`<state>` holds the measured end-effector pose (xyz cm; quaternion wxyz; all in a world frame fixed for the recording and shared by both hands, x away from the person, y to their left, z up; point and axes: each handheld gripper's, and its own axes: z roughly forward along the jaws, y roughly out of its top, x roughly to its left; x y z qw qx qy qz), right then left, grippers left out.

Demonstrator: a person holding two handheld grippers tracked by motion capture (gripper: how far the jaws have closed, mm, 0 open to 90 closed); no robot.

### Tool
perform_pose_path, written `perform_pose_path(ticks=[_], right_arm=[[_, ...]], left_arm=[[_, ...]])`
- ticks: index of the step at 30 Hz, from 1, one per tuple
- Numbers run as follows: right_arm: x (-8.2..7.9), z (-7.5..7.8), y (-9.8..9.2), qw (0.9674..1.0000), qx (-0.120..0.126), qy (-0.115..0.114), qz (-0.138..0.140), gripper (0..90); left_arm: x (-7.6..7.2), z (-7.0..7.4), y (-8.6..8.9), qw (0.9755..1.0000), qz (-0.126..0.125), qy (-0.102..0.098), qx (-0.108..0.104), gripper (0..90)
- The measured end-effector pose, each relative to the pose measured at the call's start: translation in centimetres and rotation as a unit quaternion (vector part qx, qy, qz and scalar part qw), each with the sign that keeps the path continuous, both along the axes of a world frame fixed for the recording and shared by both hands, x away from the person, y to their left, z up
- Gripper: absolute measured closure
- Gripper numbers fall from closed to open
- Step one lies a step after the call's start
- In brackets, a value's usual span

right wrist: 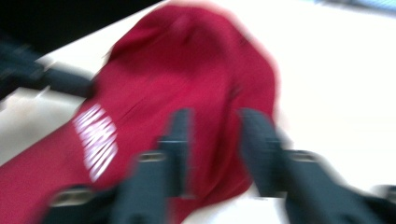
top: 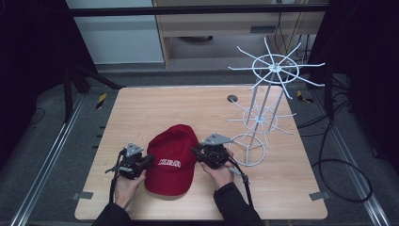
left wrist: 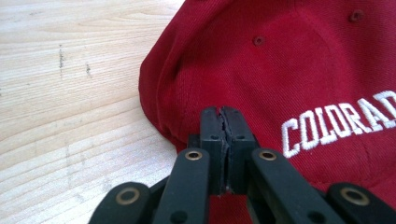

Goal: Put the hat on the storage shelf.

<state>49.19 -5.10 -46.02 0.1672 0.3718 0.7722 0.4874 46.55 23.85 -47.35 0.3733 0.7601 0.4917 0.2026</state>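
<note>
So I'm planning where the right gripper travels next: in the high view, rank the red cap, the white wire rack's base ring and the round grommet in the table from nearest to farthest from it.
From the right gripper:
1. Red cap, at its jaws, toward the person's left.
2. Base ring of the white wire rack, just on its other side.
3. Round grommet, far up the table beside the rack's pole.

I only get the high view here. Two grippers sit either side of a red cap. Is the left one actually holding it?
Observer: The left gripper view shows the left gripper with jaws pressed together at the cap edge; I cannot tell if cloth is pinched.
Operator: What do the white letters say?
Observer: They read COLORAD, then run out of the picture.
Operator: And the right one?
Observer: The right gripper has its jaws apart over the cap's side, though that view is blurred.
</note>
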Motion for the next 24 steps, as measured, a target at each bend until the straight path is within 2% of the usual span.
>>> perform_pose_path(ticks=[1,3,6,7,8,10,11,12,14,15,17,19,20,21,22,24], right_arm=[[0.8,0.3,0.2,0.9997,0.01,-0.015,-0.015,50.7],[1.7,0.3,0.7,0.9995,0.025,-0.008,-0.02,43.4],[2.6,-0.1,1.3,0.9996,0.014,-0.003,-0.022,43.1],[2.9,-0.3,1.6,0.9997,0.01,0.002,-0.022,49.1],[3.2,-0.5,1.7,0.9997,0.008,0.016,-0.015,64.8],[3.0,-0.6,1.7,0.9997,0.002,0.025,-0.004,84.4],[2.8,-0.6,1.7,0.9997,-0.008,0.022,0.001,86.5],[2.5,-0.5,1.7,0.9997,-0.018,0.017,0.007,87.2],[1.7,-0.2,1.4,0.9994,-0.023,0.019,0.018,87.5],[0.7,-0.1,1.0,0.9992,-0.016,0.023,0.029,87.3],[0.0,-0.1,0.8,0.999,-0.013,0.026,0.034,87.1],[-2.3,-0.3,0.6,0.9977,-0.009,0.032,0.059,86.4],[-2.3,-0.3,0.6,0.9977,-0.009,0.032,0.059,86.4],[-3.6,-0.5,0.7,0.997,-0.002,0.035,0.069,86.2],[-3.6,-0.5,0.7,0.997,-0.002,0.035,0.069,86.2],[-4.9,-0.8,1.0,0.9972,0.001,0.031,0.068,86.1]], left_arm=[[0.0,0.0,0.0,1.0,-0.001,0.0,0.002,88.0],[0.1,-0.1,0.0,1.0,-0.002,0.002,-0.001,88.5],[0.1,-0.2,0.0,1.0,-0.004,0.002,0.0,88.7],[0.0,-0.2,0.0,1.0,-0.005,0.001,0.0,88.8],[0.0,-0.3,0.0,1.0,-0.005,0.001,0.0,88.8],[0.2,-0.3,0.0,1.0,-0.006,0.0,0.005,89.3],[0.3,-0.4,0.0,0.9999,-0.008,0.001,0.007,89.4],[0.4,-0.5,-0.1,0.9999,-0.008,0.001,0.009,89.5],[0.7,-0.5,-0.2,0.9999,-0.009,0.0,0.014,89.6],[0.9,-0.5,-0.2,0.9998,-0.008,0.001,0.018,89.7],[1.6,-0.4,-0.3,0.9998,-0.008,0.001,0.02,89.7],[2.4,-0.4,-0.5,0.9998,-0.012,0.002,0.018,89.7],[2.6,-0.5,-0.6,0.9998,-0.014,0.001,0.014,89.7],[3.2,-0.5,-0.8,0.9994,-0.028,0.003,0.019,89.7],[3.2,-0.5,-0.8,0.9994,-0.028,0.003,0.019,89.8],[3.7,-0.3,-1.3,0.9989,-0.04,0.003,0.023,89.8]])
